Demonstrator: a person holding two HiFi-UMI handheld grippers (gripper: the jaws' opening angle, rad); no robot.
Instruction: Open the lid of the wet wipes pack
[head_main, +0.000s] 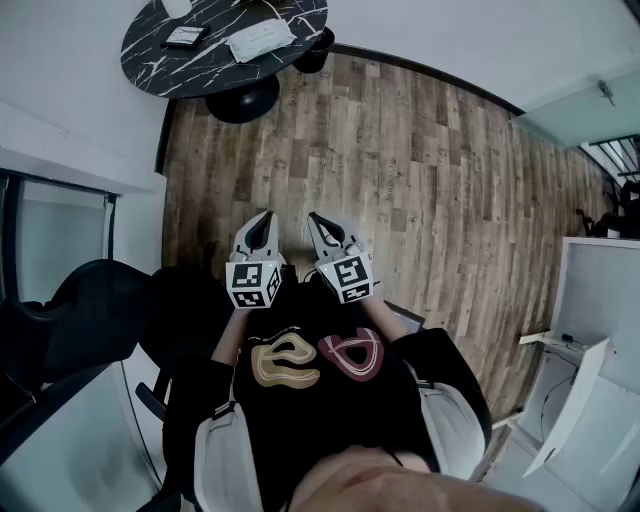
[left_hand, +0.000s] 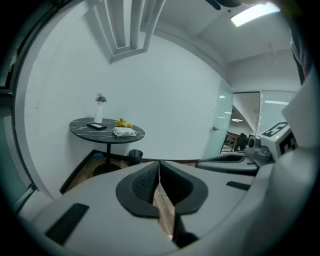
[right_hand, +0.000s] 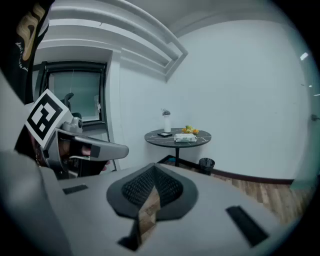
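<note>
The wet wipes pack (head_main: 258, 40) lies on the round dark table (head_main: 150, 58), well apart from both tongs. The left tongs (head_main: 264, 222) and right tongs (head_main: 316, 222) are pressed together, holding nothing (held close to the chest). The pack is probably soft, light and prone to sliding: pin its body and lift the lid by its front edge
</note>
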